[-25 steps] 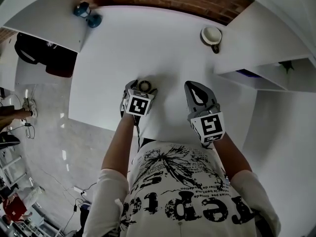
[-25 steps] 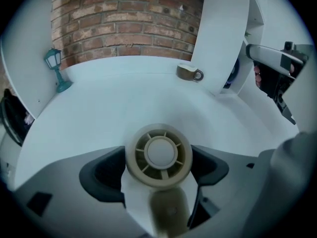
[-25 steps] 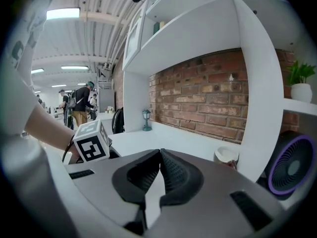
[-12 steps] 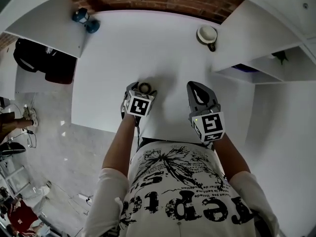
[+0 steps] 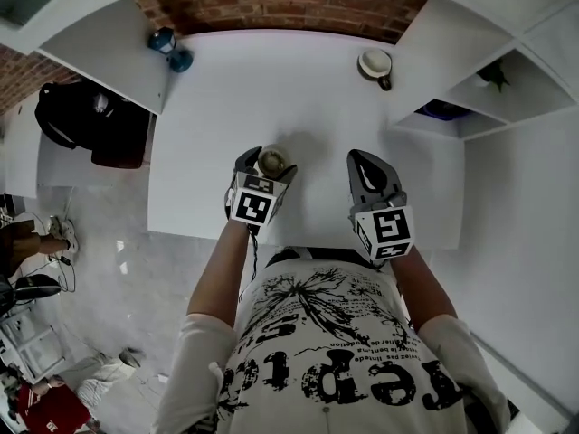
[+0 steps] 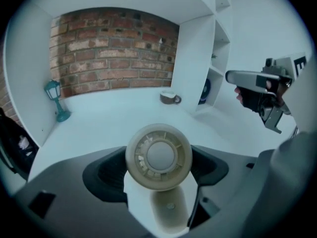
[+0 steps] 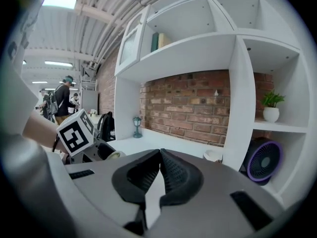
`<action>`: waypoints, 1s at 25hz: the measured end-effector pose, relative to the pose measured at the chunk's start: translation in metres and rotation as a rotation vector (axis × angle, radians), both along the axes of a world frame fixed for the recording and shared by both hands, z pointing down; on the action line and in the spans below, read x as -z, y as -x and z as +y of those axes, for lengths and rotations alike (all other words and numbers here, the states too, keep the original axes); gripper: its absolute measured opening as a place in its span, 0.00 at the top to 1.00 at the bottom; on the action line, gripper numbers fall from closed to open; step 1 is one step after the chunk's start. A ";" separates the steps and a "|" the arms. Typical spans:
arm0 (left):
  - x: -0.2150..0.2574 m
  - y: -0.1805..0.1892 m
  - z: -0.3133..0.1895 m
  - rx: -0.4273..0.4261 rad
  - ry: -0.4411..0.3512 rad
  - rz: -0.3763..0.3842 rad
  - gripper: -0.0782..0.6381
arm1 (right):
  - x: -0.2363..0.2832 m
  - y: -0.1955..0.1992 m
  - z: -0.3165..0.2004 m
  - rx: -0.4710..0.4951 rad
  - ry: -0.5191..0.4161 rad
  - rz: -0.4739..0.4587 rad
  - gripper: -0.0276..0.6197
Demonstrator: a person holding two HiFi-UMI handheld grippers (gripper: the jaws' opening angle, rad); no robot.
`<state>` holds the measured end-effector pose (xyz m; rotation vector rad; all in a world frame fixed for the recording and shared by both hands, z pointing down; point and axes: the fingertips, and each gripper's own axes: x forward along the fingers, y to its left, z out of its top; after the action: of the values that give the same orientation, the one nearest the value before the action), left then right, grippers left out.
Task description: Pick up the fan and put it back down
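In the head view the beige fan (image 5: 273, 160) is seen pinched by the left gripper (image 5: 268, 167) near the white table's (image 5: 217, 89) front edge, its face turned more upward than a second ago. Its stand and base are shown only in the left gripper view. In the right gripper view the right gripper (image 7: 159, 155) is found pressed together, empty.

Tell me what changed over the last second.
The left gripper, shut on the beige fan, has tipped it up so its round face shows more to the head camera; it looks raised slightly off the table. The right gripper stayed shut and empty; mug and lamp unmoved.
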<state>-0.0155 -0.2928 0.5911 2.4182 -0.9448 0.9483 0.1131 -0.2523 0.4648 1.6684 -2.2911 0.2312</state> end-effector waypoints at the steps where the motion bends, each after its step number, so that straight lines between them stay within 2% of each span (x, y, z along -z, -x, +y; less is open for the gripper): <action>1: 0.013 0.003 0.003 -0.006 -0.023 0.020 0.36 | 0.004 0.004 0.005 -0.006 -0.008 0.000 0.94; 16: 0.194 0.055 0.063 -0.113 -0.426 0.237 0.36 | 0.082 0.057 0.067 -0.101 -0.181 0.017 0.94; 22: 0.249 0.084 0.088 -0.102 -0.563 0.363 0.36 | 0.107 0.071 0.087 -0.120 -0.248 0.026 0.94; 25: 0.262 0.097 0.097 -0.079 -0.599 0.412 0.36 | 0.115 0.076 0.096 -0.118 -0.281 0.031 0.94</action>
<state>-0.1126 -0.1959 0.3288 2.9897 -1.0864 0.1612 0.0371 -0.1565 0.3500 1.9288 -2.2893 -0.0968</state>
